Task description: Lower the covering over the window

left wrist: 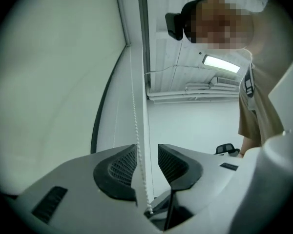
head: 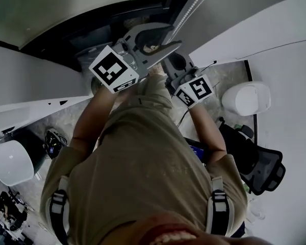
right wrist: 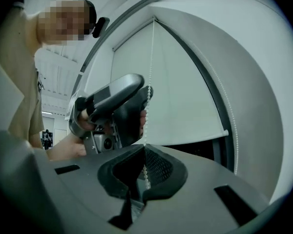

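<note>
A white roller blind [right wrist: 180, 96] covers most of the window, and its bottom bar [right wrist: 185, 139] hangs just above a dark strip of glass [right wrist: 198, 150]. The white bead chain [right wrist: 150, 57] hangs in front of it. My right gripper [right wrist: 145, 146] is shut on this chain, which runs down between its closed pads. Directly above, my left gripper [left wrist: 147, 148] is open; the bead chain [left wrist: 135, 116] passes loosely between its spread jaws. In the head view the left gripper [head: 171, 34] is raised above the right gripper [head: 174, 65], below the chain [head: 194, 4].
A second strand of the chain [right wrist: 229, 116] hangs along the dark window frame at the right. The white frame post [left wrist: 142, 57] stands close ahead. On the floor are a black office chair [head: 260, 167] and two white rounded objects [head: 247, 98], [head: 10, 162].
</note>
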Motion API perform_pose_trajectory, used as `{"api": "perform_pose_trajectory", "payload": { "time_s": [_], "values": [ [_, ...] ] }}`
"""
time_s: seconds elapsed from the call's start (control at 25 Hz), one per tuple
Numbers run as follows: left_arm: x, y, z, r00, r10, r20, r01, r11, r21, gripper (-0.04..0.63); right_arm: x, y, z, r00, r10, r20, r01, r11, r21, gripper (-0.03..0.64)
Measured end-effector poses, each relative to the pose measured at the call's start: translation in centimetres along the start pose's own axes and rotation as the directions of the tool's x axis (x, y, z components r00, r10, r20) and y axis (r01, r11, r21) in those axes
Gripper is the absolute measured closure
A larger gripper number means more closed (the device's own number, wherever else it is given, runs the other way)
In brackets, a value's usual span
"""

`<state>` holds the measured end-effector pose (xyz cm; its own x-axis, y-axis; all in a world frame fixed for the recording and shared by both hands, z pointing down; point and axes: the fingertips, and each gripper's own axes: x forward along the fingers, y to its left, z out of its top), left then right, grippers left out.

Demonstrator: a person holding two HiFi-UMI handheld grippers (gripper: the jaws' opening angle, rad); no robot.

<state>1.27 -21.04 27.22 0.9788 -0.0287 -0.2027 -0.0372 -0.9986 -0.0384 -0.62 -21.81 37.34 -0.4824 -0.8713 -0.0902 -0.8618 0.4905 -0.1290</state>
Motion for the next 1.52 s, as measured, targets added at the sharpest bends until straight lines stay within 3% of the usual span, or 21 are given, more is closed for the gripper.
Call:
{"api": "perform_pose_trajectory", "payload": {
  "time_s": [0.12,0.28,0.4,0.48,0.6,0.76,0.8,0.88,1.0,1.08,1.12,1.24,1.44,1.52],
  "values": [
    [0.9,0.9,-0.5,0.999,0.032,-0.042,-0.032,0.999,0.011,0.558,0.3,0.8,-0.2,1.0,0.02,-0.004,-0.02,1.0,0.016,0.606],
    [0.2,0.8,-0.6,0.999,0.047,-0.01,-0.047,0.999,-0.012,0.569,-0.4,1.4,-0.2,0.999,0.043,-0.026,-0.044,0.998,-0.041,0.604],
    [-0.6,0.1,-1.5,0.997,0.071,-0.02,-0.071,0.997,0.004,0.569,-2.6,1.9,2.1,0.996,0.052,0.068,-0.042,0.99,-0.138,0.592],
    [-1.0,-0.4,-2.5,0.997,0.07,-0.032,-0.07,0.998,-0.007,0.569,-4.0,1.5,5.4,0.984,0.036,0.172,-0.013,0.991,-0.133,0.527],
    [-1.0,-1.9,-3.9,0.998,0.051,-0.045,-0.052,0.998,-0.021,0.569,-4.2,1.0,9.5,0.97,0.006,0.242,0.027,0.991,-0.13,0.518],
    [-1.3,-4.4,-5.2,0.999,-0.004,-0.05,0.001,0.999,-0.045,0.569,-2.3,1.5,10.5,0.984,0.012,0.177,0.007,0.994,-0.108,0.523],
    [-1.5,-4.8,-5.3,0.999,-0.025,-0.042,0.022,0.998,-0.059,0.569,-1.8,1.8,10.2,0.987,0.017,0.158,0.001,0.994,-0.108,0.553],
    [-2.2,-5.4,-5.4,0.998,-0.063,-0.02,0.061,0.993,-0.102,0.569,-1.5,2.5,9.6,0.99,0.027,0.138,-0.012,0.994,-0.104,0.595],
    [-3.1,-5.4,-5.1,0.991,-0.123,0.053,0.131,0.972,-0.193,0.568,-2.5,1.9,9.5,0.989,-0.001,0.147,0.015,0.996,-0.09,0.603],
    [-3.5,-4.5,-4.4,0.986,-0.126,0.112,0.15,0.957,-0.246,0.454,-3.4,0.4,9.3,0.989,-0.034,0.144,0.046,0.996,-0.078,0.603],
    [-3.6,-3.9,-3.8,0.985,-0.112,0.135,0.143,0.957,-0.253,0.442,-3.6,-0.5,8.9,0.99,-0.045,0.132,0.055,0.996,-0.07,0.603],
    [-3.1,-2.2,-1.1,0.983,-0.058,0.172,0.096,0.971,-0.219,0.442,-3.0,-1.9,6.1,0.997,-0.05,0.059,0.054,0.997,-0.055,0.603],
    [-0.6,-0.9,0.1,0.999,0.014,0.045,-0.013,0.999,-0.033,0.442,-0.8,0.2,-0.8,0.992,0.041,-0.117,-0.046,0.998,-0.044,0.603],
    [0.3,-0.7,0.2,0.999,0.003,0.051,-0.002,1.0,-0.02,0.442,-0.8,0.6,-2.2,0.99,0.059,-0.132,-0.062,0.998,-0.023,0.604]
  ]
}}
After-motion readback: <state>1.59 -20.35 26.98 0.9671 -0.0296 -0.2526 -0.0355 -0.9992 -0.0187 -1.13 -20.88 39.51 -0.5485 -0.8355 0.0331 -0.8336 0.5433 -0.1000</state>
